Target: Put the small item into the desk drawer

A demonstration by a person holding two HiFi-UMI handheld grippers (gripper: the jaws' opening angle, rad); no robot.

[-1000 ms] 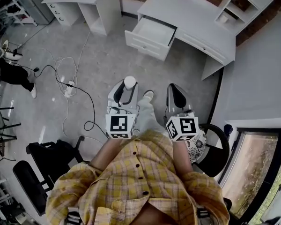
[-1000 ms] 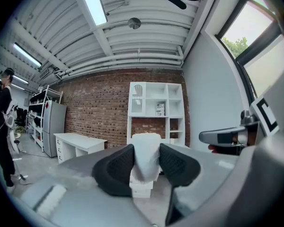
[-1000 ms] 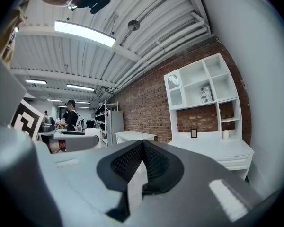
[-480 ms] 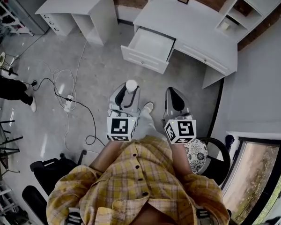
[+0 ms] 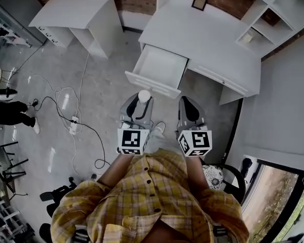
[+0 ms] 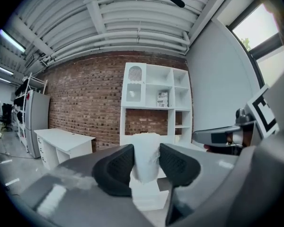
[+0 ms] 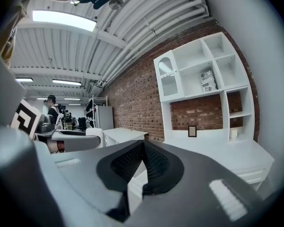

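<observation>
A small white cylinder (image 5: 144,96) stands upright between the pads of my left gripper (image 5: 140,99), which is shut on it; in the left gripper view the white cylinder (image 6: 146,155) fills the gap of the left gripper (image 6: 146,162). The white desk (image 5: 202,39) lies ahead, its drawer (image 5: 157,70) pulled out and empty just beyond the cylinder. My right gripper (image 5: 189,107) hangs beside the left one, shut with nothing in it; the right gripper (image 7: 142,161) shows its pads touching at the tips.
A second white desk (image 5: 76,9) stands at the left by the brick wall. Cables and a power strip (image 5: 73,119) lie on the grey floor at the left. White shelves (image 5: 273,9) rise at the desk's right end. A chair (image 5: 220,176) is behind me.
Both grippers have come closer to the desk. The open drawer now lies just ahead of the held cylinder. Grip and jaws are unchanged.
</observation>
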